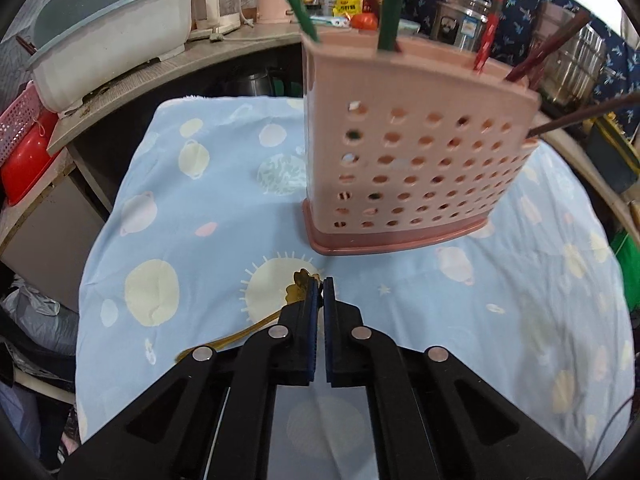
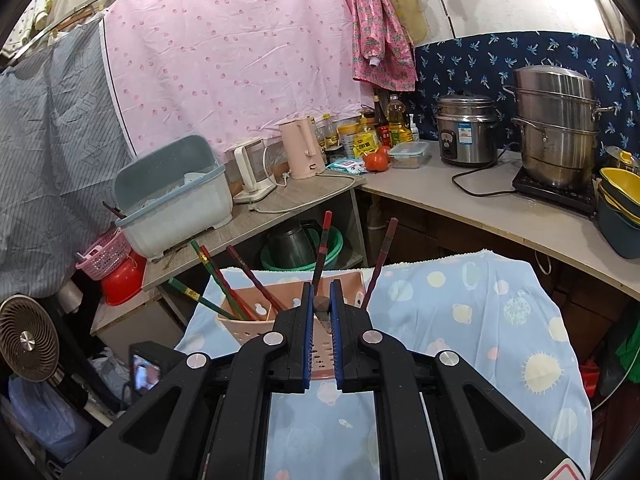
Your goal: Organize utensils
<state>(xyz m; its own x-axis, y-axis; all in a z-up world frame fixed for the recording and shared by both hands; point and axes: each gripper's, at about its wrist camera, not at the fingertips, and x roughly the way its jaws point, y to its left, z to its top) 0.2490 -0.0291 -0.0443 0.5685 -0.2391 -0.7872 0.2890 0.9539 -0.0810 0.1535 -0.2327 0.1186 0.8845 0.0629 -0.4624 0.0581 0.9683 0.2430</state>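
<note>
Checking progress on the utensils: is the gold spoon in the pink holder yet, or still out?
Out. The gold spoon is pinched in the shut left gripper above the blue tablecloth, short of the pink utensil holder.

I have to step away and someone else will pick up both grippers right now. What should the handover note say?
Left gripper: shut on the gold spoon, pinched at its decorative end, handle trailing back to the left, just above the blue cloth.
Right gripper: shut on a dark-tipped utensil over the pink holder.
Done: several chopsticks already stand in the pink holder.
Left: carry the gold spoon to the holder and drop it in; finish placing the utensil the right gripper holds.
</note>
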